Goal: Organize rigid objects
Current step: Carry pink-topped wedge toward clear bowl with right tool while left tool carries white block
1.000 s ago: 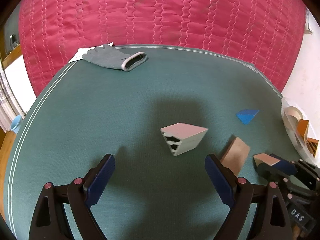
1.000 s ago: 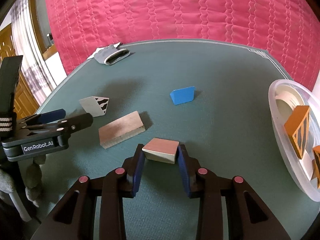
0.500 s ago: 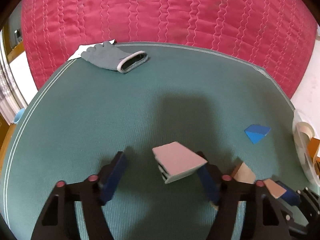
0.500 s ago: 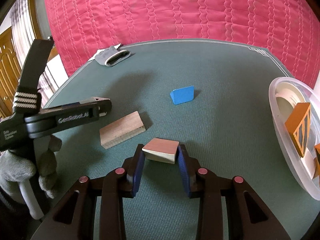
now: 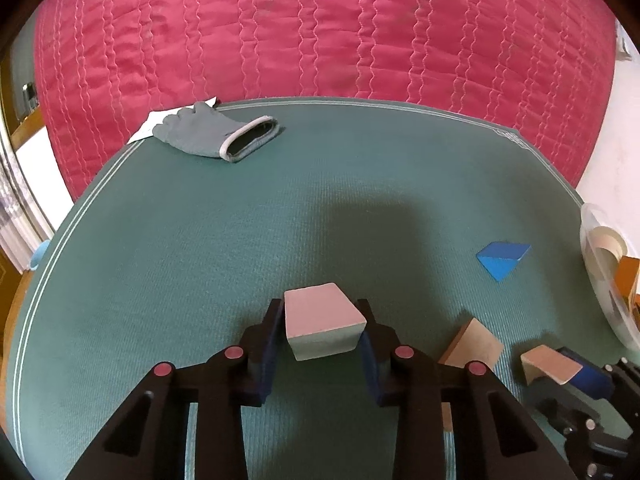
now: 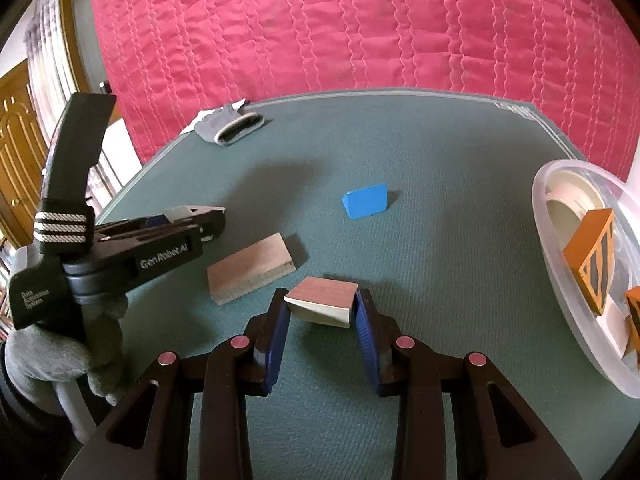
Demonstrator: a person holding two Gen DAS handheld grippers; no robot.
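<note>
My left gripper [image 5: 320, 330] is shut on a grey wedge block [image 5: 322, 326] on the green table; it also shows at the left of the right wrist view [image 6: 192, 216]. My right gripper [image 6: 320, 308] is shut on a brown-topped wedge block [image 6: 323, 298], which also shows low right in the left wrist view [image 5: 550, 364]. A flat wooden block [image 6: 250, 266] lies between the grippers and shows in the left wrist view [image 5: 474, 346]. A blue wedge [image 6: 366, 201] lies further out, also in the left wrist view [image 5: 502, 258].
A clear plastic tub [image 6: 560, 280] at the right edge holds orange striped blocks [image 6: 594, 262] and a white roll [image 6: 570, 200]. A grey glove [image 5: 218, 136] lies on white paper at the table's far left corner. A red quilted cover hangs behind.
My left gripper moved forward over the grey wedge and closed on it. My right gripper has stayed shut on the brown-topped wedge in place.
</note>
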